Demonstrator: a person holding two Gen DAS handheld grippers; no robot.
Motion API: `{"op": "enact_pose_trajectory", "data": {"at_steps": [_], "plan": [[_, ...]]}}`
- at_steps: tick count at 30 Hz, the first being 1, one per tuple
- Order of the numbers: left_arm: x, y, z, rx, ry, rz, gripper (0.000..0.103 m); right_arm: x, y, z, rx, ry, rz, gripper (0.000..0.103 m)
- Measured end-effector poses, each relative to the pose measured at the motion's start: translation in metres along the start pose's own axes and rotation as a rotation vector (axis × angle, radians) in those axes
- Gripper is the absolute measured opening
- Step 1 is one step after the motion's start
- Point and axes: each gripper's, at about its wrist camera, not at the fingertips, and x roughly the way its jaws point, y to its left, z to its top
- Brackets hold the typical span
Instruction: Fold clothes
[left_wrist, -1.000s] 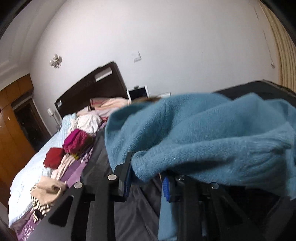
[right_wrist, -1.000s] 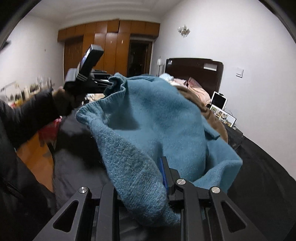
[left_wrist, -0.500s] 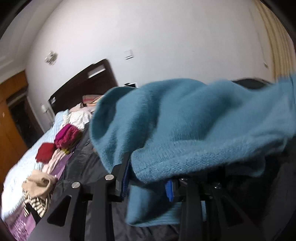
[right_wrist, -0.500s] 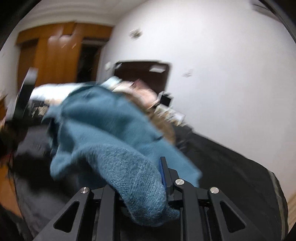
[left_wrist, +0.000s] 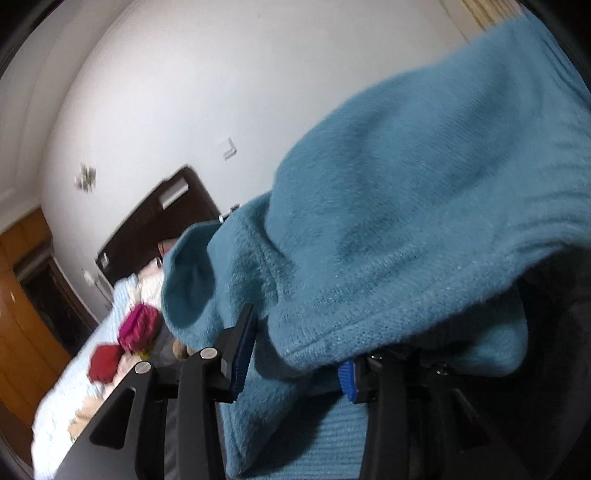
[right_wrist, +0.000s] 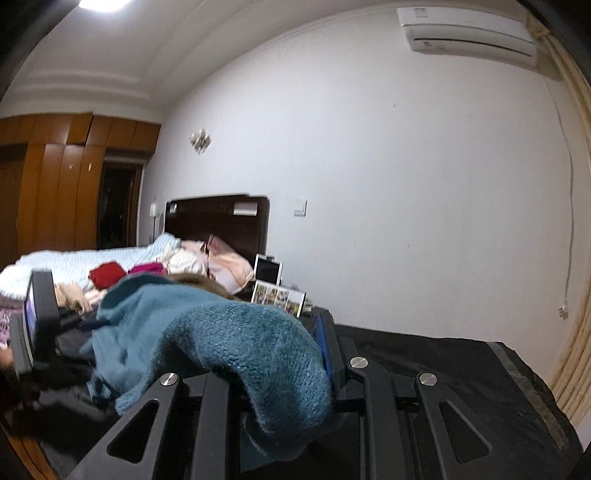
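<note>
A fuzzy teal sweater (left_wrist: 406, 221) fills the left wrist view, stretched from the upper right down over my left gripper (left_wrist: 293, 365). Its thick hem is bunched between the blue pads (left_wrist: 242, 347), so the gripper is shut on it. In the right wrist view the same sweater (right_wrist: 229, 339) drapes over my right gripper (right_wrist: 273, 358), which is shut on a fold. That fold hides the right gripper's left finger. The sweater hangs between the two grippers above a black cloth surface (right_wrist: 461, 369). The left hand-held gripper (right_wrist: 38, 321) shows at the far left.
A bed with a light blue cover (right_wrist: 74, 258) and dark headboard (right_wrist: 218, 221) lies behind. On it are a red garment (right_wrist: 107, 275), a magenta one (left_wrist: 138, 326) and pale clothes. Photo frames (right_wrist: 279, 297) stand by the white wall. A wooden wardrobe (right_wrist: 55, 184) is far left.
Both grippers have swung and tilted while keeping hold. The sweater now stretches up to the right in the left view and lies lower and flatter in the right view.
</note>
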Motion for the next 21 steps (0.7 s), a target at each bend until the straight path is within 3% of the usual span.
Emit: {"op": "enact_pose_trajectory", "data": {"at_steps": [4, 7, 9, 10, 11, 16, 18, 21], "plan": [[-0.001, -0.023, -0.002, 0.086, -0.028, 0.029, 0.044, -0.015, -0.003, 0.01, 0.024, -0.04, -0.011, 0.022], [0.005, -0.023, 0.002, 0.052, -0.016, 0.038, 0.044, -0.023, -0.003, 0.015, 0.032, -0.055, -0.008, 0.022], [0.009, -0.015, 0.009, -0.006, 0.0, 0.009, 0.033, -0.027, -0.004, 0.016, 0.036, -0.061, -0.01, 0.022], [0.009, -0.009, 0.014, -0.045, 0.005, -0.009, 0.021, -0.029, -0.005, 0.017, 0.038, -0.063, -0.013, 0.022], [0.007, -0.003, 0.02, -0.087, 0.004, -0.024, 0.019, -0.028, -0.007, 0.018, 0.043, -0.065, -0.023, 0.022], [-0.041, 0.042, 0.06, -0.304, -0.143, -0.017, 0.018, -0.032, -0.028, 0.022, 0.103, -0.084, -0.089, 0.022], [-0.064, 0.062, 0.075, -0.376, -0.21, 0.019, 0.018, -0.042, -0.041, 0.027, 0.144, -0.103, -0.118, 0.022], [-0.111, 0.082, 0.101, -0.463, -0.338, 0.05, 0.018, -0.063, -0.052, 0.042, 0.17, -0.169, -0.16, 0.022]]}}
